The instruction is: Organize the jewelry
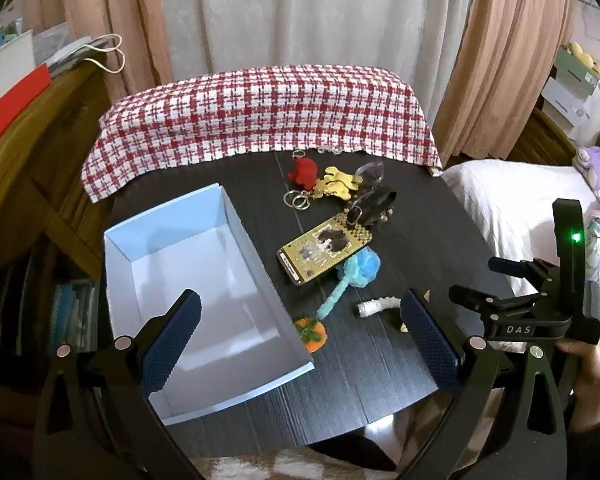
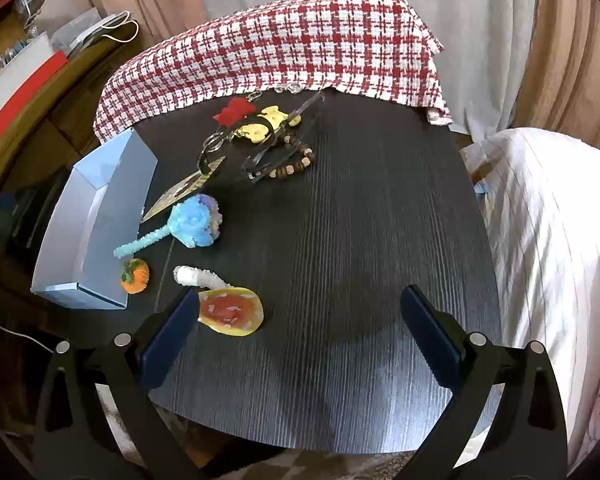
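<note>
An empty pale blue box (image 1: 168,236) stands on the left of a dark table (image 1: 364,360); it also shows in the right wrist view (image 2: 100,216). Trinkets lie beside it: an orange pumpkin charm (image 1: 311,332), a blue pom-pom charm (image 1: 356,268), a gold picture card (image 1: 326,249), a red charm (image 1: 303,173), a yellow charm (image 1: 338,184), a white ridged piece (image 1: 376,305). A yellow and red mushroom-shaped charm (image 2: 231,311) and a wooden bead bracelet (image 2: 296,164) show in the right wrist view. My left gripper (image 1: 300,340) is open over the box's near corner. My right gripper (image 2: 300,328) is open and empty above the table front.
A red and white checked cloth (image 1: 260,116) covers the table's far end. A wooden shelf (image 1: 28,168) stands at the left. A bed with white bedding (image 2: 548,248) lies at the right. The right gripper's body (image 1: 540,312) shows at the right in the left wrist view.
</note>
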